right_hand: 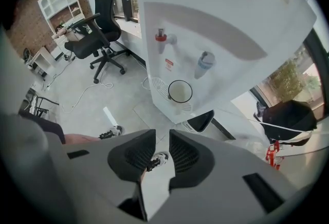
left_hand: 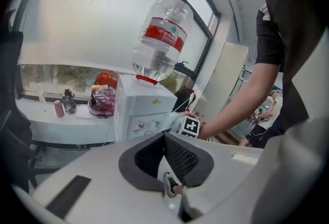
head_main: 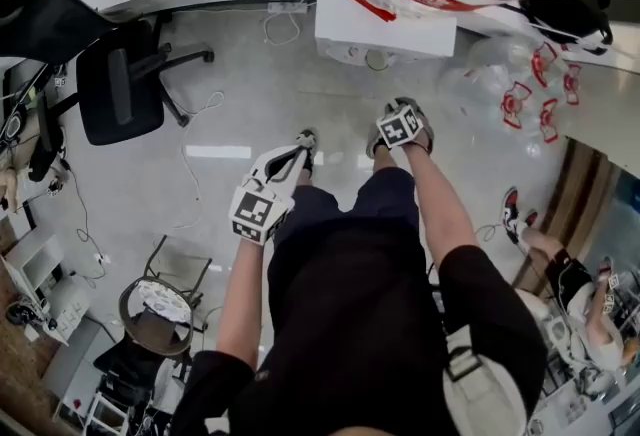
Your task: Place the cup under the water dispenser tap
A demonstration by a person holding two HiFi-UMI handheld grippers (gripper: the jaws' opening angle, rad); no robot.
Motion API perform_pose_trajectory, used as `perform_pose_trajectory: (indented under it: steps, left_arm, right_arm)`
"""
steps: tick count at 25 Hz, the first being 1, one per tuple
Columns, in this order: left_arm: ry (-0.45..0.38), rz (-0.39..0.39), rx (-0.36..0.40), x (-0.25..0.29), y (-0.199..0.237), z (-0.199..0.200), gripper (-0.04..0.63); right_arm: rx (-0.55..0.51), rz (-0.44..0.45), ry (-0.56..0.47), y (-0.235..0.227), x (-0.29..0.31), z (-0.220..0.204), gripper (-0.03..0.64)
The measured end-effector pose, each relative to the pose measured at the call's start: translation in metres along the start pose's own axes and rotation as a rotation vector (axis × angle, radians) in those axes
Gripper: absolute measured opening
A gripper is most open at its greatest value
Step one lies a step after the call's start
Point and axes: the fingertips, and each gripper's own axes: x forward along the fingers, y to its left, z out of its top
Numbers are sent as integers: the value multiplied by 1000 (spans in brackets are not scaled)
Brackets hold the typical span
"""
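Cup (right_hand: 180, 91) upright on water dispenser (right_hand: 231, 17) drip tray (right_hand: 158, 86), below taps (right_hand: 203, 63)

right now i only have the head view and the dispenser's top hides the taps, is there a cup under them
observer: yes. The right gripper view shows the cup upright on the drip tray, below the red tap and the blue tap. I can't tell which tap it lines up with.
operator: is the right gripper holding anything
observer: no. The right gripper is open, and only a shoe far below shows in the gap.
operator: and the left one
observer: the left gripper is shut, tips together, with nothing held.
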Motion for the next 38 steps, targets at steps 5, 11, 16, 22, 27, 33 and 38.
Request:
perform_pose_trajectory:
  steps: [5, 11, 16, 22, 27, 33, 38]
  left_arm:
    - [-2, -22, 28, 9, 0, 17, -2]
    - [-3, -74, 78, 28, -13, 43, -2]
    - [2, -123, 129, 39, -27, 65, -2]
    - [-31, -171, 148, 45, -38, 93, -2]
    - [-44, -220, 159, 43, -50, 102, -2]
    - [-48, -271, 186, 36, -63, 103, -2]
    - [-45, -290, 199, 27, -65, 96, -2]
  right_arm:
    - [-156, 44, 6, -7, -38, 6, 48]
    - [-242, 74, -97, 1, -87, 25, 33]
    - [-89, 118, -243, 12, -141, 46, 17]
    - [41, 192, -458, 20, -217, 83, -6]
    - [67, 148, -585, 19, -267, 97, -6]
    - [117, 99, -665, 24, -300, 98, -6]
    - [175, 77, -691, 35, -306, 91, -6]
